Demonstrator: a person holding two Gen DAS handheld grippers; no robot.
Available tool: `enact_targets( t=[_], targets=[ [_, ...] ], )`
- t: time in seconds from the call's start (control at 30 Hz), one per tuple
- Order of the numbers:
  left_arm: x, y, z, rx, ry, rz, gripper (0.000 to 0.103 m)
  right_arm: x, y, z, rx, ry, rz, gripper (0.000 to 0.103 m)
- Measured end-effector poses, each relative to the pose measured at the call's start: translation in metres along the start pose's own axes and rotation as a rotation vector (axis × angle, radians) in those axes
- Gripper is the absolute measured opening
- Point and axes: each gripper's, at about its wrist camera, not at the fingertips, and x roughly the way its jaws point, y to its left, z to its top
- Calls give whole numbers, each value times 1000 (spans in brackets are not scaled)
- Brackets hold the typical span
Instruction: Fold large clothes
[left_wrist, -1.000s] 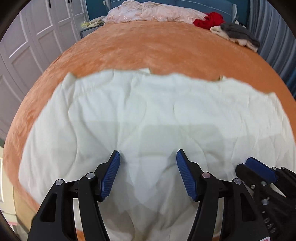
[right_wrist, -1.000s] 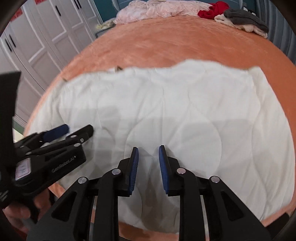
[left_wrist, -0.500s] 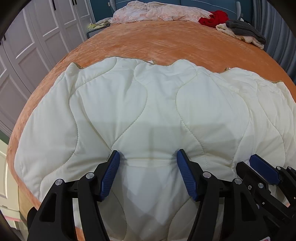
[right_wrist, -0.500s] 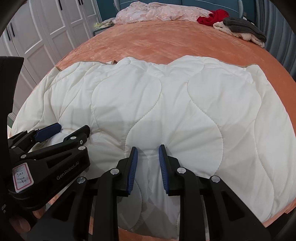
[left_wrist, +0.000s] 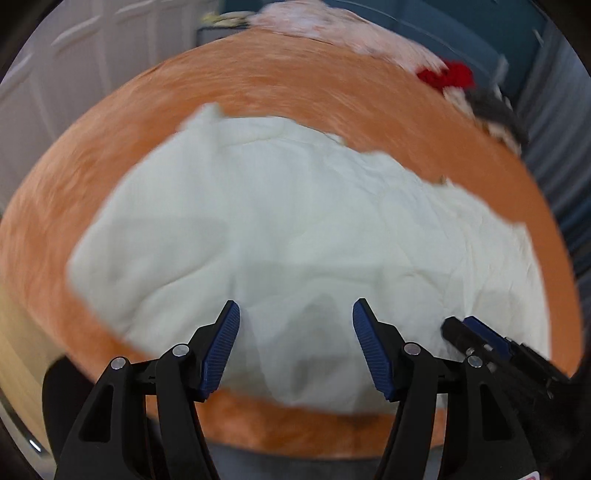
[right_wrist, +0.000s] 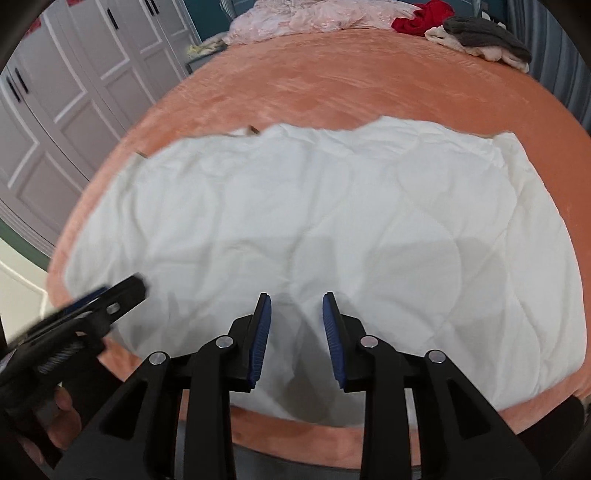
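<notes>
Left gripper (left_wrist: 295, 347) gapes wide, empty. Right gripper (right_wrist: 296, 334) jaws partly apart, just been opening, gripping nothing. Both hover over near edge of white quilted garment (right_wrist: 332, 229), spread flat on orange bed (right_wrist: 295, 85).

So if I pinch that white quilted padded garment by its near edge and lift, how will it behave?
The white quilted padded garment would probably drape and sag, not stay flat: it already shows soft creases on the orange plush bedspread. It looks puffy, so likely light for its bulk. Its smooth shell may slip, so a shallow pinch could pull free.
</notes>
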Motion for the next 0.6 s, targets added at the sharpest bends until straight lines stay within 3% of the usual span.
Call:
enact_targets(
  t=[0.17,0.3,0.47,0.6],
  targets=[
    [-6,74,3,-194,46,29,62,14,17,6,13,40,38,29],
    [3,116,2,-330,65,21,63,33,29,2,-32,76,-13,29],
    [27,137,5,-474,107,-120,64,43,28,1,-46,100,-22,29],
    [36,128,14,-505,110,-195,59,49,24,3,-27,112,-6,29]
  ],
)
